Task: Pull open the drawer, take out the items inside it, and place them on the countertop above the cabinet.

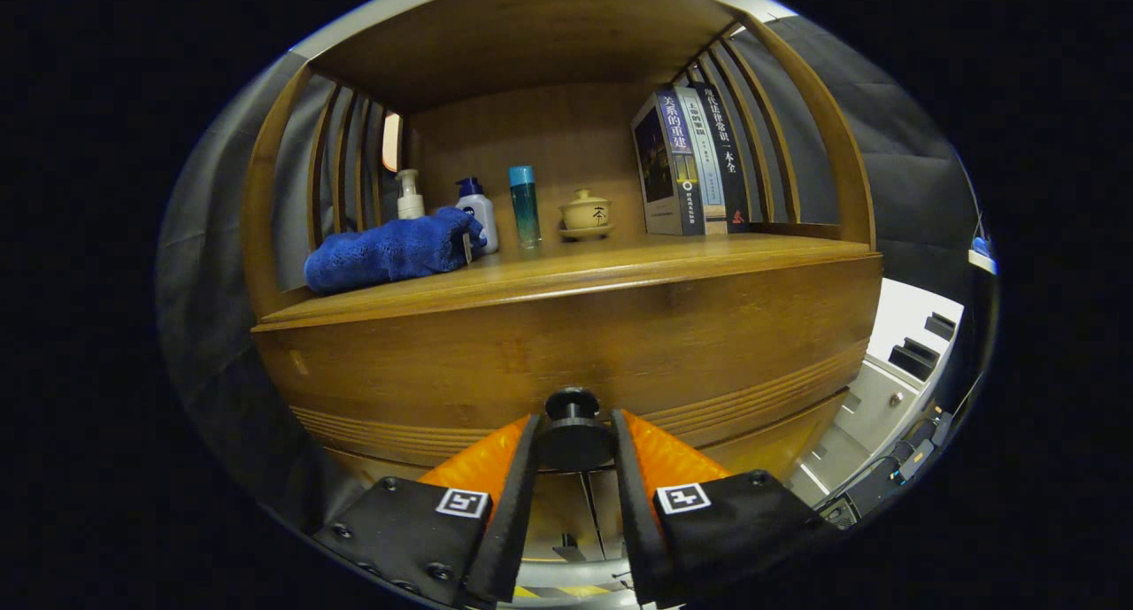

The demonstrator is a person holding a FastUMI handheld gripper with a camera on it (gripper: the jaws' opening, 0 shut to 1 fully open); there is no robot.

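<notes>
A wooden cabinet (pixel 566 344) stands against black cloth walls, its bench (pixel 620 265) roofed by a shelf with slatted sides. On the bench sit a blue towel (pixel 389 249) at the left edge, then a pump bottle (pixel 409 196), a white bottle (pixel 480 213), a teal bottle (pixel 524 206) and a small lidded cup (pixel 585 213) along the back – books (pixel 690 160) stand upright at the right. The bench's front strip lies bare. Below its edge the drawer (pixel 549 362) front runs wide, left to right, closed. The gripper (pixel 574 442) is clamped on the black drawer knob (pixel 573 428), which sticks out toward the fingers.
</notes>
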